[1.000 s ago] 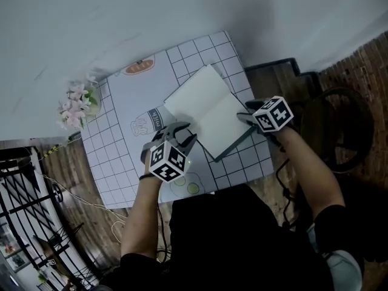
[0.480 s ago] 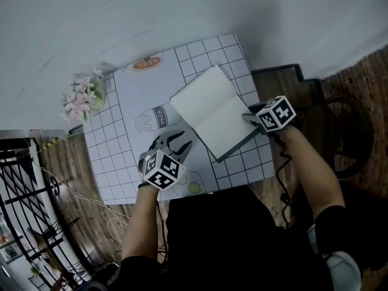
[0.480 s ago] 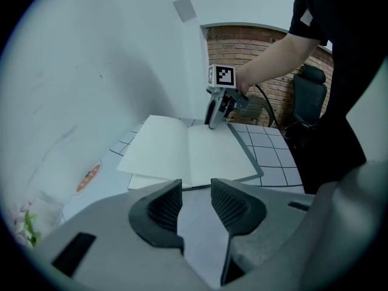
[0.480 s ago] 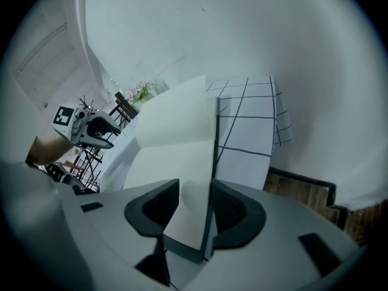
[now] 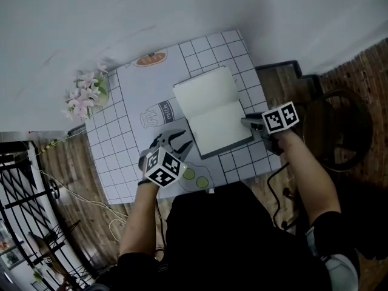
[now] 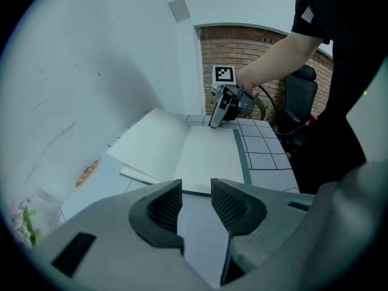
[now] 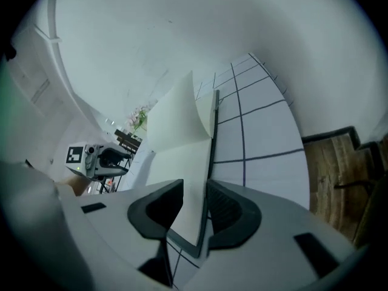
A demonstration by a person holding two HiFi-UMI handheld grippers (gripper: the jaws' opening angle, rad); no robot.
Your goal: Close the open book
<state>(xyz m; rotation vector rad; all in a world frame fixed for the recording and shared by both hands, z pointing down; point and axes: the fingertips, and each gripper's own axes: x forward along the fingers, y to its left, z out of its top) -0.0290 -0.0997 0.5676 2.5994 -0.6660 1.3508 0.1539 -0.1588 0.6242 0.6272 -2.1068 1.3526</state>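
Right gripper (image 5: 245,121) at right cover edge of open book (image 5: 209,108).
Probably light, stiff; jaws just closing round that edge, not yet pinching; left gripper (image 5: 176,141) spread, empty.

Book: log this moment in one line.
book: open on table | right tool: jaws just closing around its edge | left tool: open, empty

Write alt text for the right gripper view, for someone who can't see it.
The right gripper's dark jaws, which have just been closing, straddle the near edge of an open, blank-paged book lying on a white grid-patterned table. Beyond the book, at the left, is the left gripper, with pink flowers further back against a pale wall.
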